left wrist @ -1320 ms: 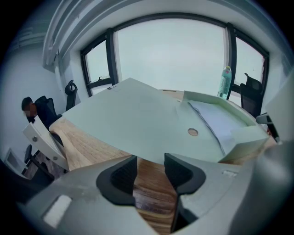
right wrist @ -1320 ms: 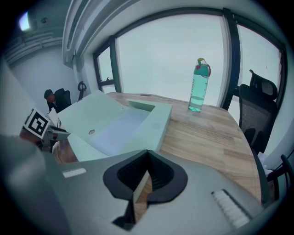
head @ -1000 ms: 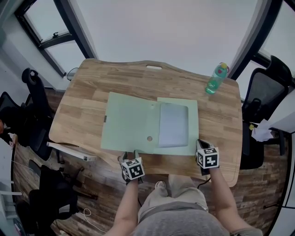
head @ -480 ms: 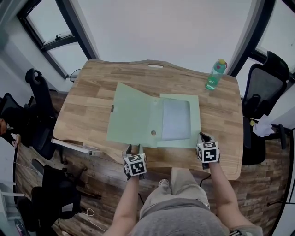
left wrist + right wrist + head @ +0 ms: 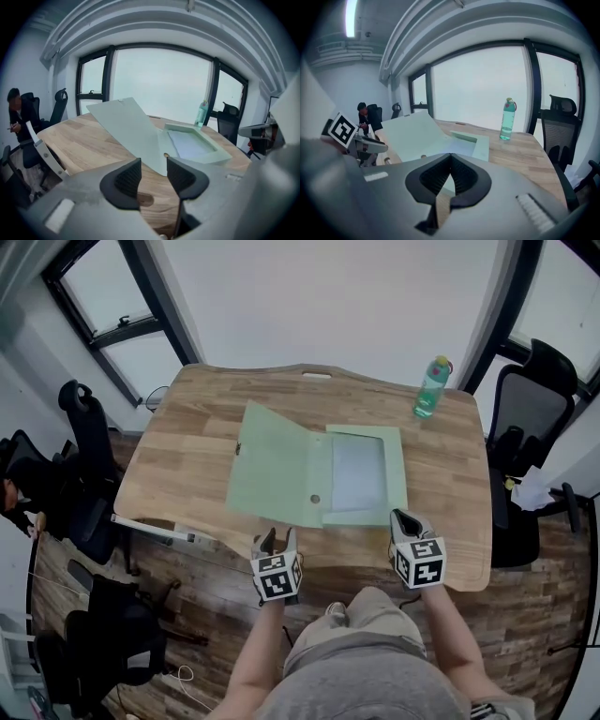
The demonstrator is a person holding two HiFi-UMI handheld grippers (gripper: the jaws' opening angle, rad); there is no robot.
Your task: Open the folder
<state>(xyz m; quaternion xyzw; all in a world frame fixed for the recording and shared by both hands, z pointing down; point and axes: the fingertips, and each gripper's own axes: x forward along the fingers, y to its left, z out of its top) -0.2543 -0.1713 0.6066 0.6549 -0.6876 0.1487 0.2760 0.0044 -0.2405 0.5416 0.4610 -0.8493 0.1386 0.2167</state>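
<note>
The folder (image 5: 323,479) lay mid-table (image 5: 178,446), its cover (image 5: 277,470) open to the left but tilted up, with a pale sheet showing inside. My left tongs (image 5: 278,540) hung off the near edge, jaws part open and closing on nothing. My right tongs (image 5: 403,518) were pinched together, empty. I judged the job nearly done: best to keep both clear and, if the cover would not drop, nudge it flat near its free edge. The head view showed both tongs back from the folder; only the left gripper view showed how steeply the cover stood
</note>
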